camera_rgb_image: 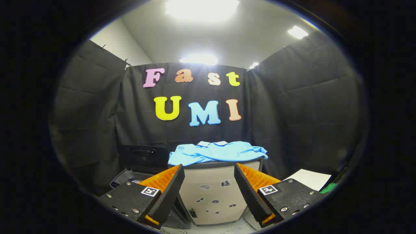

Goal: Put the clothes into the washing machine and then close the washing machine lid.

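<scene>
At twelve o'clock beyond the wide-apart, empty hand-held gripper (209,182), the blue shirt (217,152) lies on a cabinet (211,195); nothing loaded yet.

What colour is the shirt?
Light blue shirt, gripper view; gripper open before it.

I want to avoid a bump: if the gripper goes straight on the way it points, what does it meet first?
Probably the pale cabinet between and beyond the open fingers of the gripper, with the blue shirt lying on top just above that line. Depth is hard to judge.
</scene>
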The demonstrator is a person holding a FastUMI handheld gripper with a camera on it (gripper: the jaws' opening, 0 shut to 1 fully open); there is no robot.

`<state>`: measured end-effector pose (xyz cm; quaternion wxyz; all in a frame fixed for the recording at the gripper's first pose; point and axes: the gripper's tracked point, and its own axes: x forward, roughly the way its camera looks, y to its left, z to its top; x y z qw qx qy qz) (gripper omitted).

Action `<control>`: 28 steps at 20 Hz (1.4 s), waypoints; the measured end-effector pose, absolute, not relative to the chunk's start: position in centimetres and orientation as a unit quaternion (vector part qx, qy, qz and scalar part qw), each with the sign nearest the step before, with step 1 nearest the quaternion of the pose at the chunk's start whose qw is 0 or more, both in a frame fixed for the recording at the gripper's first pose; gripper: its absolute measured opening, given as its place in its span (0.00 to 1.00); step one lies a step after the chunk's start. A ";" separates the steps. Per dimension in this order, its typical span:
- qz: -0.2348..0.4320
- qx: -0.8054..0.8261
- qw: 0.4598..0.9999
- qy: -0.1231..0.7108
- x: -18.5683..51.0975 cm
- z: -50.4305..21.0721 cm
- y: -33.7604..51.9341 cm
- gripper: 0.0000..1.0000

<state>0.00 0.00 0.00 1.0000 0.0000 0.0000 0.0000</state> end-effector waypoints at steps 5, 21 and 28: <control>0.012 0.002 1.000 0.006 0.3 -0.5 1.0 0.96; 0.025 0.003 1.000 0.014 0.5 -1.0 2.1 0.96; 0.011 0.006 1.000 0.020 2.7 1.0 1.4 0.96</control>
